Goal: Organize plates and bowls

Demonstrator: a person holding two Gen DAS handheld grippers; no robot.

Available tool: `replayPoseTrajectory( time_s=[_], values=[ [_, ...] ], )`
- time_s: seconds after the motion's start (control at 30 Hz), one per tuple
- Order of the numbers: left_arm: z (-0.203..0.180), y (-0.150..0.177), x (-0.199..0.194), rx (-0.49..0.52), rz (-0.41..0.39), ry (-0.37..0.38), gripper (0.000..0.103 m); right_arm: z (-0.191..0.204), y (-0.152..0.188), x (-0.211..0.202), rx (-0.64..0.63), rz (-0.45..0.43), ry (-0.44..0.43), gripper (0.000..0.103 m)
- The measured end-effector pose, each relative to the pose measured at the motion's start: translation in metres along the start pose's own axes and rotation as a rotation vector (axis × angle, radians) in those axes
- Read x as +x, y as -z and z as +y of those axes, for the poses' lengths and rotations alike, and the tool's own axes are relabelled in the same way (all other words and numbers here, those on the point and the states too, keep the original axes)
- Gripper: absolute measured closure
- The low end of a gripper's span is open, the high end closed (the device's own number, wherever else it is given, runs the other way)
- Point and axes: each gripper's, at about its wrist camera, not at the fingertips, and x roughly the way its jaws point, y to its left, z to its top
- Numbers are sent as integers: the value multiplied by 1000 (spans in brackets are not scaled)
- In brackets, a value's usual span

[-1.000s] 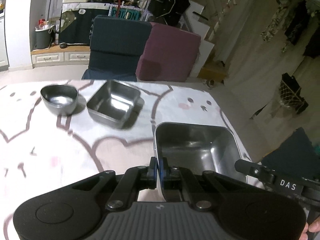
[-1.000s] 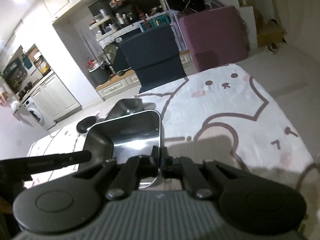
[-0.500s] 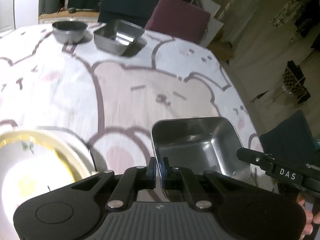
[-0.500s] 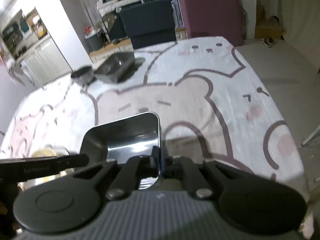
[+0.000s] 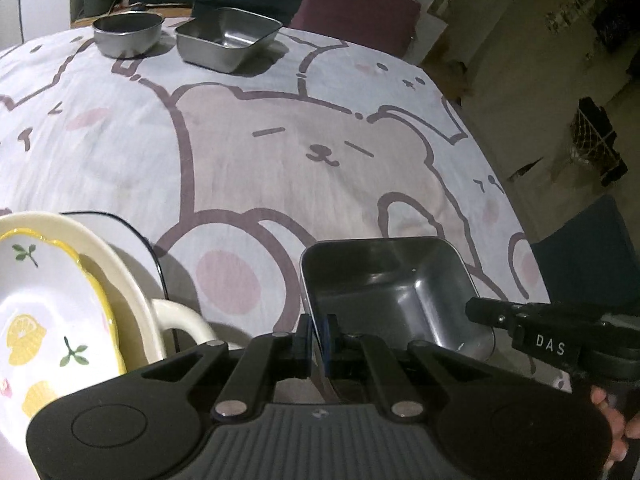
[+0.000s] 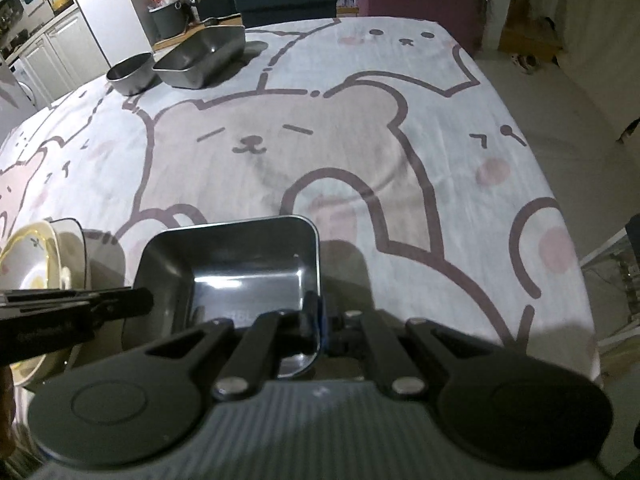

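The square steel tray (image 5: 394, 292) is sitting low over the near right part of the table (image 5: 248, 168), held by both claws at once. The left claw (image 5: 319, 334) is pinching the tray's left wall, its jaws drawn in tight on the thin rim. The right claw (image 6: 320, 320) is clamping the opposite wall in the same way, jaws nearly together on the metal. Whether the tray's base is touching the cloth cannot be told.

Just left of the tray, a stack of ceramic dishes is resting on the table: a lemon-patterned plate (image 5: 44, 320) is lying inside a cream handled dish (image 5: 132, 280).

At the table's far edge, well apart from the tray, a round steel bowl (image 5: 128, 36) and a second square steel tray (image 5: 228, 38) are standing side by side. A bear-print cloth (image 6: 360, 140) is covering the table.
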Motion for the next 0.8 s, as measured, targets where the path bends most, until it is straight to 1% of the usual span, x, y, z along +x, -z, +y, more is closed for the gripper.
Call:
replayPoseTrajectory(
  time_s=[0.23,0.43,0.53,0.6,0.63,0.67,0.7,0.73,0.77,0.8],
  values=[
    [-6,1,3,64,13,-18,98,-1,4,8,0,45,10,100],
    [-6,1,3,75,31,-16,97,-2,4,8,2,50,6,100],
    [-6,2,4,81,38,-12,93,-3,3,9,6,54,3,99],
    [-7,2,3,81,41,-5,89,-6,3,9,22,58,-12,95],
    [-7,2,2,81,41,-3,88,-7,3,9,32,61,-20,95],
    [-7,2,2,82,41,-1,85,-8,3,9,39,61,-25,95],
    [-7,2,1,85,40,0,80,-8,3,8,42,59,-25,93],
    [-8,3,-1,88,39,0,76,-8,3,7,43,57,-24,87],
    [-9,2,-2,91,36,-3,65,-8,3,6,45,55,-24,81],
    [-9,2,-4,93,30,-3,55,-9,3,5,47,52,-24,69]
  ],
)
